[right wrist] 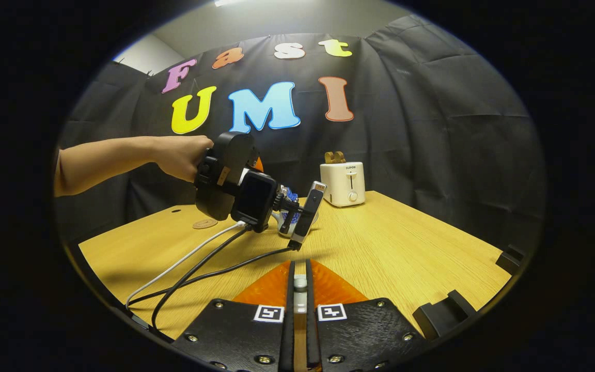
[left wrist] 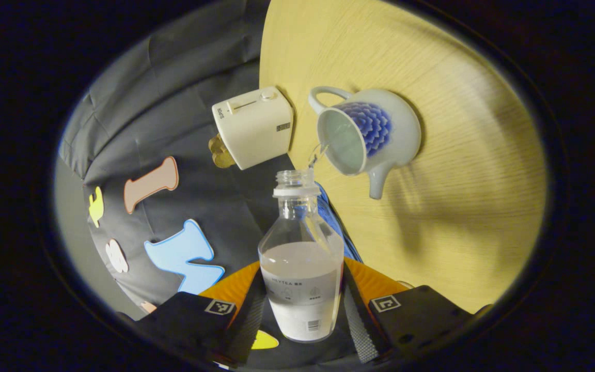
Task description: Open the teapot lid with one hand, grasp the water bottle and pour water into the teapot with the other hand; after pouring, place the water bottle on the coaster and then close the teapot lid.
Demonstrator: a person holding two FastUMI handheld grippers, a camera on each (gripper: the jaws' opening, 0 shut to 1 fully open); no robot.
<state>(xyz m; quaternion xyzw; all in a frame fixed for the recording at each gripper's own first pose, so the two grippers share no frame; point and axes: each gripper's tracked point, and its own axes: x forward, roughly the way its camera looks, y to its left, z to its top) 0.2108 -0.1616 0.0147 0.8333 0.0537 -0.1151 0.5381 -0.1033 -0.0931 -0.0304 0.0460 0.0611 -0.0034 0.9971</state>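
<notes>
In the left gripper view, my left gripper is shut on a clear water bottle, about half full and with no cap. The bottle tilts toward the white teapot with a blue pattern, which stands open on the wooden table. A thin stream of water runs from the bottle's mouth into it. In the right gripper view, my right gripper is shut on the small white knob of the teapot lid, held above the table. Farther off, a hand holds the left gripper, which hides most of the teapot.
A cream toaster with toast in it stands at the table's far edge, close behind the teapot. A round brown coaster lies at the back left. Cables trail from the left gripper across the table. Black blocks sit on the right edge.
</notes>
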